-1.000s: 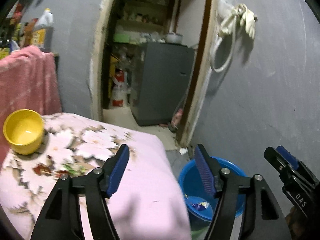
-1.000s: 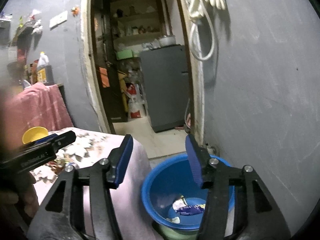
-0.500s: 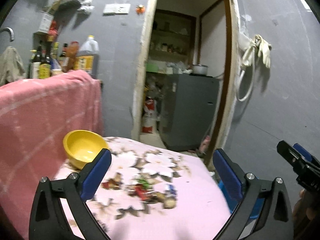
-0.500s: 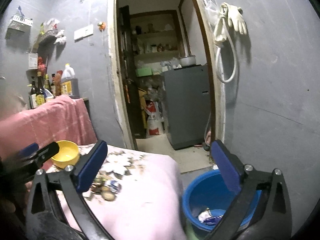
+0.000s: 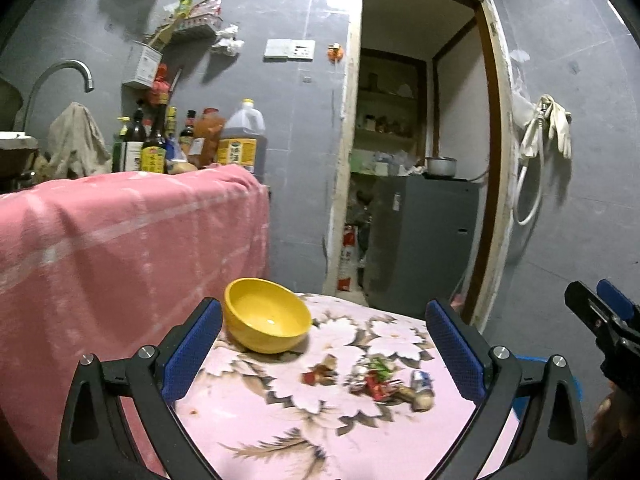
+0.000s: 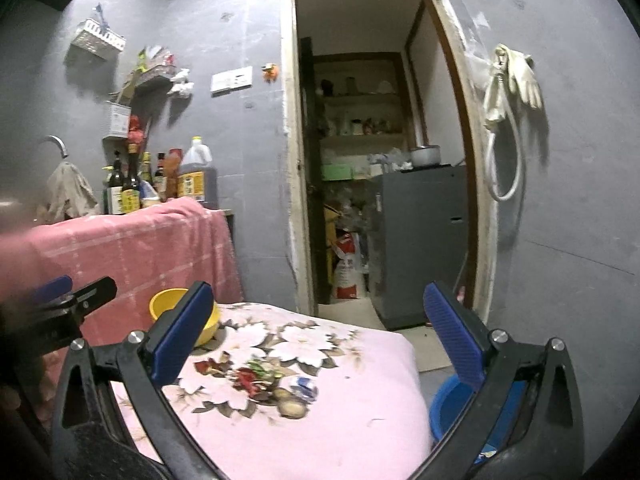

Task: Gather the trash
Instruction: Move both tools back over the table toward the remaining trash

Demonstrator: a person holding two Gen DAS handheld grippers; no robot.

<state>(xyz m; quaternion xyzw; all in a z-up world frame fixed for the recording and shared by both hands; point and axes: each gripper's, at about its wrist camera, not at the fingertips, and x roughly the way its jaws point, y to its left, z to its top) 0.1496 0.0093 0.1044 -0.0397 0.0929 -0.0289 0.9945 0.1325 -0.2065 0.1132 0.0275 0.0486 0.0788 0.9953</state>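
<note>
Left wrist: floral pink tablecloth (image 5: 280, 432), yellow bowl (image 5: 266, 314), grey walls (image 5: 296, 128).

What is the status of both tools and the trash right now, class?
Left tool and right tool open, empty. Trash pile on the flowered cloth, untouched. Yellow bowl stands beside it; blue basin waits on the floor.

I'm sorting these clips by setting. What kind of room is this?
Most likely a small home kitchen. A curved tap rises by a counter crowded with sauce and oil bottles, wall racks hold packets, and a doorway opens onto pantry shelves beside a grey fridge.
</note>
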